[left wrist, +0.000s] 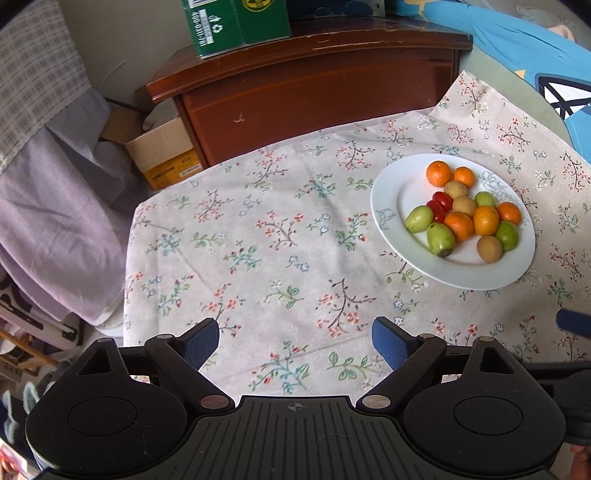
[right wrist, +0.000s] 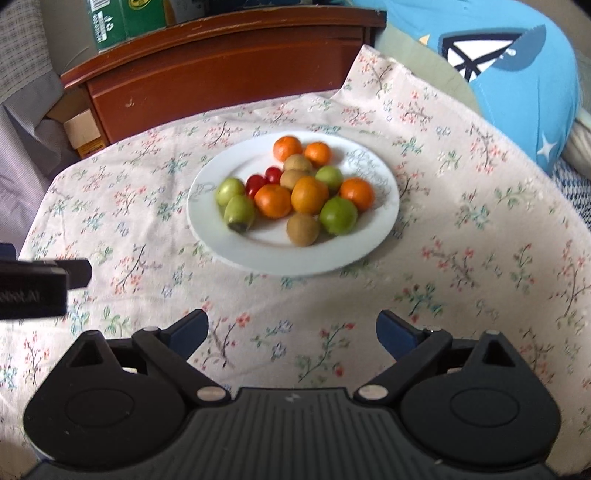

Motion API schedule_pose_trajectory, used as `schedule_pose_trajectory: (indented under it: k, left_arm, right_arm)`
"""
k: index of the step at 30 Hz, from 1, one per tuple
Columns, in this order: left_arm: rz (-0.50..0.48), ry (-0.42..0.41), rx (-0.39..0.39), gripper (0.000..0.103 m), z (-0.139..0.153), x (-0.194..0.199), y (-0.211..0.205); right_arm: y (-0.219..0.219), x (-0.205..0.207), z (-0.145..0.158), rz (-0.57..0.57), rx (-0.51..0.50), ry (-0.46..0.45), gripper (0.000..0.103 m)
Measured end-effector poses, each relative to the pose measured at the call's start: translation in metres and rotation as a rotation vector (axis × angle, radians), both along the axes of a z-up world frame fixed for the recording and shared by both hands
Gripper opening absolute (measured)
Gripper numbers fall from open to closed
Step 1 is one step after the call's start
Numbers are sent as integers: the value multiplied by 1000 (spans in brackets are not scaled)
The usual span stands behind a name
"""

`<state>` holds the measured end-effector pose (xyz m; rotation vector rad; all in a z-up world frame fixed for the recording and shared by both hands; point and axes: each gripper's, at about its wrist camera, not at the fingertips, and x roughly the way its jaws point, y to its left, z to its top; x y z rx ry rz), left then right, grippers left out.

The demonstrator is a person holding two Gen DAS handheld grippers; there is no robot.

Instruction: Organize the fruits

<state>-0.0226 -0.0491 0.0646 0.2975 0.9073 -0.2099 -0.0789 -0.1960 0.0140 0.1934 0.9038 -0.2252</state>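
A white plate (right wrist: 258,254) on the flowered cloth holds a heap of fruit: several oranges (right wrist: 309,195), several green fruits (right wrist: 338,215), brown kiwis (right wrist: 303,229) and two cherry tomatoes (right wrist: 255,182). In the left wrist view the plate (left wrist: 472,273) lies to the right, with the oranges (left wrist: 459,225) on it. My left gripper (left wrist: 295,341) is open and empty above bare cloth, left of the plate. My right gripper (right wrist: 291,330) is open and empty, just in front of the plate. The left gripper's body shows at the right wrist view's left edge (right wrist: 40,288).
A brown wooden nightstand (left wrist: 314,96) stands behind the table with a green carton (left wrist: 236,26) on top. Cardboard boxes (left wrist: 162,155) sit on the floor at its left. A blue cushion (right wrist: 517,74) lies at the back right. The cloth's edge drops off at the left (left wrist: 129,258).
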Motion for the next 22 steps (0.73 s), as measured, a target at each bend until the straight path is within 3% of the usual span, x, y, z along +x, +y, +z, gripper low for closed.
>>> schedule_pose_trajectory:
  k: [9, 18, 22]
  left_arm:
    - [29, 5, -43, 92, 3, -13, 20]
    - [59, 16, -65, 92, 0, -17, 33]
    - [63, 19, -73, 92, 0, -18, 35]
  right_arm:
    - [22, -11, -24, 69, 17, -52, 97]
    - [41, -9, -36, 116, -94, -100, 101]
    - [43, -9, -39, 105, -99, -124, 102]
